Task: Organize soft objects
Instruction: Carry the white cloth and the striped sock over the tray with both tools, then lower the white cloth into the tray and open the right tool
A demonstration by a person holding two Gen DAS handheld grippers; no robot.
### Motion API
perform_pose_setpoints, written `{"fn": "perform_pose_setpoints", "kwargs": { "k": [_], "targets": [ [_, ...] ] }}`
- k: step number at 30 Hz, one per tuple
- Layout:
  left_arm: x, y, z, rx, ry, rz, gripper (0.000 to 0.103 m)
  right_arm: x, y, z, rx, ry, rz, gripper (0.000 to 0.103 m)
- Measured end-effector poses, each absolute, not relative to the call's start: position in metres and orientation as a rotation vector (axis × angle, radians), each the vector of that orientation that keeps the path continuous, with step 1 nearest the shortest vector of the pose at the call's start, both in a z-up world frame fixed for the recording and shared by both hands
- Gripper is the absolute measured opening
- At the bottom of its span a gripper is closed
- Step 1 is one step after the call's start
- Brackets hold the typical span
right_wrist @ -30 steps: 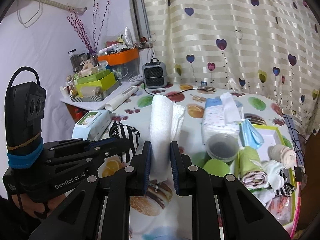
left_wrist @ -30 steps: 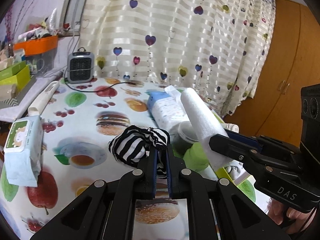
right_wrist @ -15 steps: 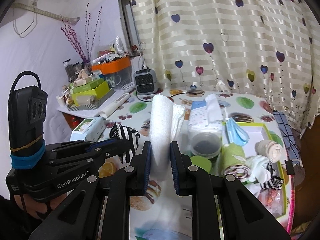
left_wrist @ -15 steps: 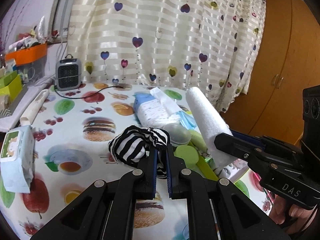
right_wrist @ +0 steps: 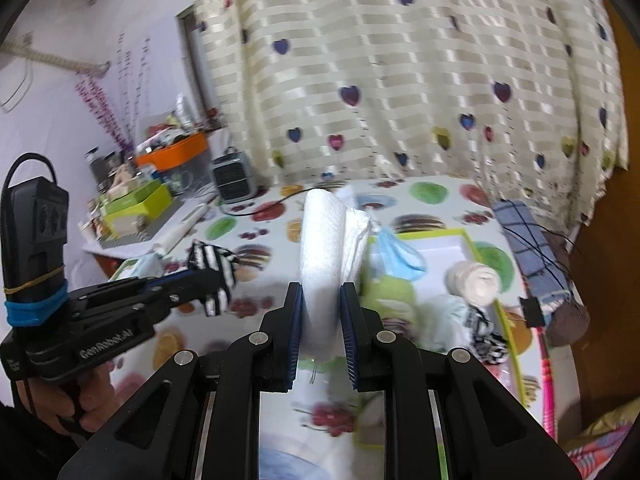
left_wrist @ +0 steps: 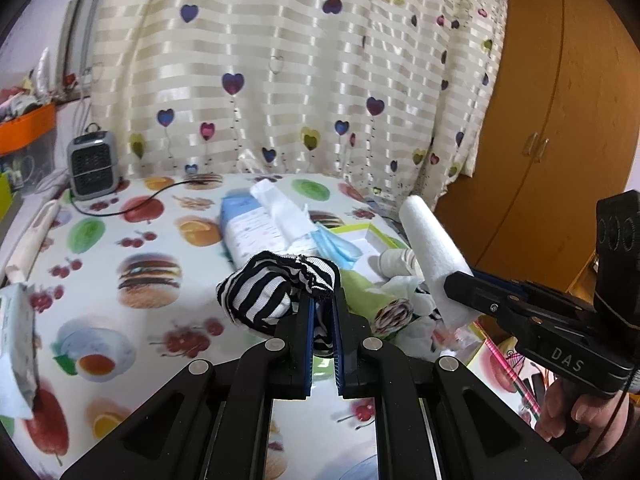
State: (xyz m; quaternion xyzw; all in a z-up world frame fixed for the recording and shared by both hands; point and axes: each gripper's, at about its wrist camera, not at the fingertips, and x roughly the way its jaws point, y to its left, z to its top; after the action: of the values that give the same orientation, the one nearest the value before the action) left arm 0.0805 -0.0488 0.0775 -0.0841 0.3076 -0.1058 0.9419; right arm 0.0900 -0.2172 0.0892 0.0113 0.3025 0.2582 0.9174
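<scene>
Our left tongs [left_wrist: 322, 312] pinch the striped sock [left_wrist: 276, 292], our right tongs [right_wrist: 320, 308] clamp the white roll [right_wrist: 322, 240], both above the bench [left_wrist: 120, 240]. We should lower each squarely into the tray [right_wrist: 440, 236] before letting go.

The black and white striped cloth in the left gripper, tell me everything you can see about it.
The striped cloth is a soft knit with black and white bands, bunched into a loose crumpled wad with a gathered hem along its top right. It looks like a sock or small garment; which one I cannot tell. The left gripper is shut on its lower right part, so it hangs clear above the fruit-print tablecloth. Nothing else touches it. From the right wrist view it shows at.
</scene>
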Motion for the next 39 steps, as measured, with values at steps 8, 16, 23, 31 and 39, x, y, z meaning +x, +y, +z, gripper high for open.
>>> {"fn": "perform_pose_setpoints", "kwargs": {
  "k": [8,16,23,31,39],
  "targets": [
    [0.102,-0.072,0.076,-0.145,0.643,-0.252,0.008,0.109,-0.253,0.082,0.081,0.639,0.467,0.02],
    [0.117,-0.091,0.074,-0.124,0.659,-0.278,0.008,0.12,-0.272,0.074,0.11,0.648,0.449,0.02],
    [0.127,-0.097,0.071,-0.121,0.675,-0.279,0.008,0.137,-0.278,0.063,0.117,0.669,0.45,0.02],
    [0.146,-0.107,0.066,-0.123,0.696,-0.294,0.008,0.144,-0.284,0.047,0.115,0.712,0.448,0.02],
    [0.162,-0.121,0.064,-0.114,0.707,-0.31,0.008,0.152,-0.279,0.027,0.049,0.787,0.45,0.024]
  ]
}}
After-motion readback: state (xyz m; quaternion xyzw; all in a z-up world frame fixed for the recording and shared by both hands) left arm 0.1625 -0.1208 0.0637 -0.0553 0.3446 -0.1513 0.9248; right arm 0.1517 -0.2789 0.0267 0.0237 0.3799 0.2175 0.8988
